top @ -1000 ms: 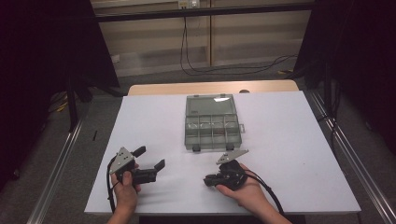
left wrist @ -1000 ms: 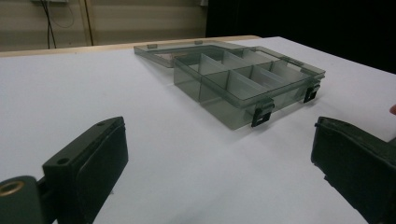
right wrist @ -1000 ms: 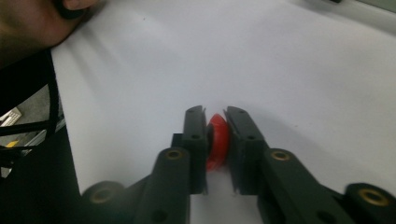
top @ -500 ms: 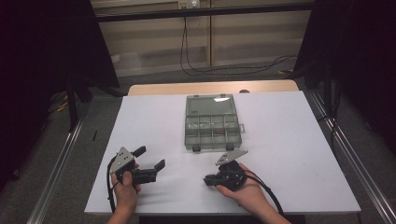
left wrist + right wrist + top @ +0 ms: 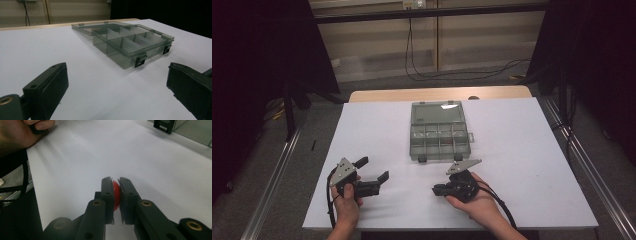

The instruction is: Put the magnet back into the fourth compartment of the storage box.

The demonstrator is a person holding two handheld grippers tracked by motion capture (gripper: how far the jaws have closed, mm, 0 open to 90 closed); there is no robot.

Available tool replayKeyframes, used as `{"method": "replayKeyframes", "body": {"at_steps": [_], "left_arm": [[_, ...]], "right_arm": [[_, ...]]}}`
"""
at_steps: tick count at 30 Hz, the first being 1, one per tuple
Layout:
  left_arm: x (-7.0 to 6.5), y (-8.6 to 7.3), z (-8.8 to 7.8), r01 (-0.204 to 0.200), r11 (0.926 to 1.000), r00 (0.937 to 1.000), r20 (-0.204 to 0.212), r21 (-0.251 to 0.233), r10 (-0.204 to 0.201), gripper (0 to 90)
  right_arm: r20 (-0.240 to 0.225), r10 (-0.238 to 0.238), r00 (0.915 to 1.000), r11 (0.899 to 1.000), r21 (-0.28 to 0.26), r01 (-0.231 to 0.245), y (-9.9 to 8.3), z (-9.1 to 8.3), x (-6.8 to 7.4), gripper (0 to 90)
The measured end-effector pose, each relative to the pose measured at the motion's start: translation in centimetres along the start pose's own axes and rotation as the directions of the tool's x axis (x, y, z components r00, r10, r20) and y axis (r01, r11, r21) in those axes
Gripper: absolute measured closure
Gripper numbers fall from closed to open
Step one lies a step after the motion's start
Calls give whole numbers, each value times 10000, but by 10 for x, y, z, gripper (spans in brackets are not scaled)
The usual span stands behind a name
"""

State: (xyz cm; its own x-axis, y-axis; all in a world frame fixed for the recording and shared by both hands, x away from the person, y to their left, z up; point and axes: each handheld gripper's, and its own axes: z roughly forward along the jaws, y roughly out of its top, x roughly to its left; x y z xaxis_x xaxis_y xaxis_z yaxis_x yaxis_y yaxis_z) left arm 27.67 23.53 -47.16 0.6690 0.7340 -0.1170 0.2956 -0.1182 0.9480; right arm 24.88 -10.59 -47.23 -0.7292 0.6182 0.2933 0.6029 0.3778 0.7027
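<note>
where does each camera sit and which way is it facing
High view: above the person's side, looking forward and down on the white table; both hands, left gripper and right gripper show.
Left gripper view: low between open jaws, facing the open compartment box.
Right gripper view: along jaws shut on a small red thing, looking across the table toward the left hand.
Shared: the box also appears in the high view, its latch in the right gripper view.
</note>
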Motion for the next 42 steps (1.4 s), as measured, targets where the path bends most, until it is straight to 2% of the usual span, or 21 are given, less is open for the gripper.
{"method": "replayKeyframes", "body": {"at_steps": [20,24,26,42], "left_arm": [[0,0,0,-13,10000,10000,-23,30,13,40],[0,0,0,-37,10000,10000,-45,28,37,40],[-1,0,1,73,10000,10000,-56,-31,-73,40],[0,0,0,-2,10000,10000,-26,24,2,40]], "right_arm": [[184,55,9998,9994,-348,-49,7,-9,-8,832],[216,99,9997,9991,-413,-90,10,-12,-11,832],[215,60,9998,9989,-472,-50,12,-14,-13,833],[526,141,9985,9977,-674,-105,27,-24,-27,833]]}}
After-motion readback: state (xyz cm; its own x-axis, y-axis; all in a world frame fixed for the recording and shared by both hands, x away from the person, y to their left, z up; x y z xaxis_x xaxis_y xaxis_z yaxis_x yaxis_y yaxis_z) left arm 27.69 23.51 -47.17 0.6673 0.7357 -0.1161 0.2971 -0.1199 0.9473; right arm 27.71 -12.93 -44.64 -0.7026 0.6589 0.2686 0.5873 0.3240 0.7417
